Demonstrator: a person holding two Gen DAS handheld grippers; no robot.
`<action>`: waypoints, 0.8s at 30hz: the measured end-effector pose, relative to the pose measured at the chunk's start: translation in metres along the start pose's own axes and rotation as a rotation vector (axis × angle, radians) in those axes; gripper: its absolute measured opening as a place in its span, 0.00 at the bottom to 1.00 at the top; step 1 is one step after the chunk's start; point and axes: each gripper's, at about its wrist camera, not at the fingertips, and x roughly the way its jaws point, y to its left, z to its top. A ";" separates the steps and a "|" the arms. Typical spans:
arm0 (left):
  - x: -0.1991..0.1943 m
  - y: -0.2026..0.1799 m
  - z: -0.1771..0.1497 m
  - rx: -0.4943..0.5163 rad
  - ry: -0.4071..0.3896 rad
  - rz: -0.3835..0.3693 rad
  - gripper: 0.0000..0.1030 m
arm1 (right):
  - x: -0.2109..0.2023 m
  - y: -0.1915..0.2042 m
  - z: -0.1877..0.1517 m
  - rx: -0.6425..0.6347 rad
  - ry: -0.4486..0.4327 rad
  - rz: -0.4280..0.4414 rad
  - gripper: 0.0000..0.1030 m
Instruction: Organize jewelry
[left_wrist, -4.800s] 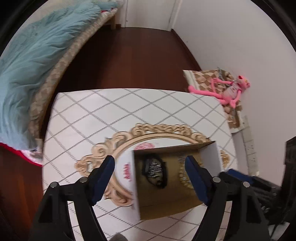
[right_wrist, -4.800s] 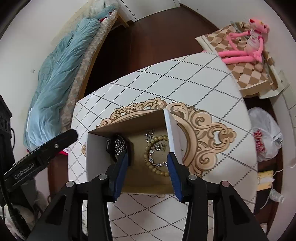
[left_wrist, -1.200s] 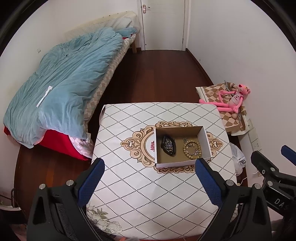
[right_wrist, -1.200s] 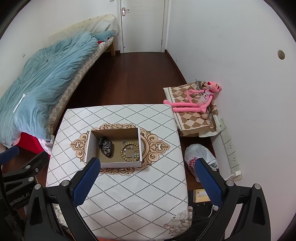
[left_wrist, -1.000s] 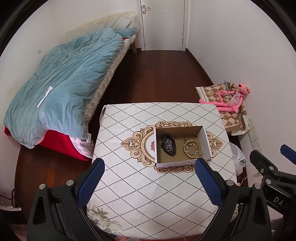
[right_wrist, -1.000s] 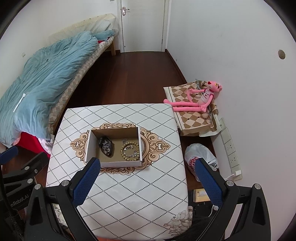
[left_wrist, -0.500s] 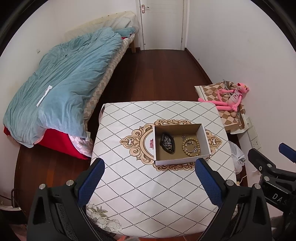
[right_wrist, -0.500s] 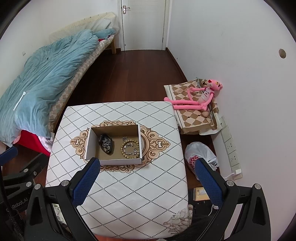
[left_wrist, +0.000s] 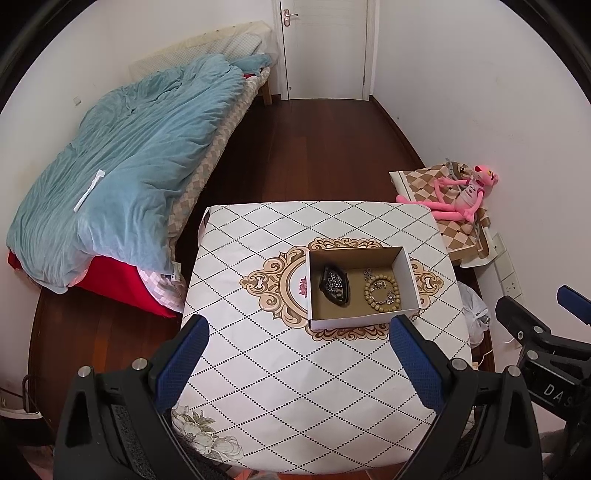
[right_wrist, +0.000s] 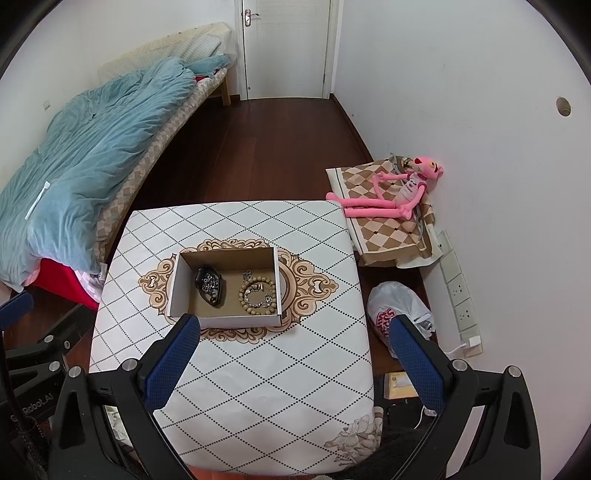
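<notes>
An open cardboard box (left_wrist: 408, 273) (right_wrist: 176, 284) stands on the middle of the white diamond-patterned table (left_wrist: 280, 369) (right_wrist: 258, 369). Inside lie a dark watch with a silver chain (left_wrist: 334, 284) (right_wrist: 210, 286) on the left and a wooden bead bracelet with silver pieces (left_wrist: 382, 291) (right_wrist: 257, 291) on the right. My left gripper (left_wrist: 295, 354) is open and empty, high above the table's near side. My right gripper (right_wrist: 295, 354) is open and empty, also held high and back from the box.
A bed with a blue duvet (left_wrist: 122, 162) lies to the left. A pink plush toy (right_wrist: 391, 195) sits on a checked cushion by the right wall. A white plastic bag (right_wrist: 399, 310) lies on the dark wood floor beside the table. A door (left_wrist: 325, 48) is at the far end.
Since 4.8 s ago both grippers have pulled up and away from the box and opened wide. Over the last second they have barely shifted.
</notes>
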 end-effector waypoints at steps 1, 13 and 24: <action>0.000 0.000 0.001 0.000 -0.001 0.000 0.97 | 0.000 0.000 0.000 -0.002 0.000 0.000 1.00; -0.001 0.002 0.001 -0.003 -0.006 0.004 0.97 | 0.000 0.001 0.000 -0.005 0.000 -0.002 1.00; -0.003 0.002 0.001 -0.001 -0.012 0.021 0.97 | 0.000 0.001 0.000 -0.002 0.001 -0.003 1.00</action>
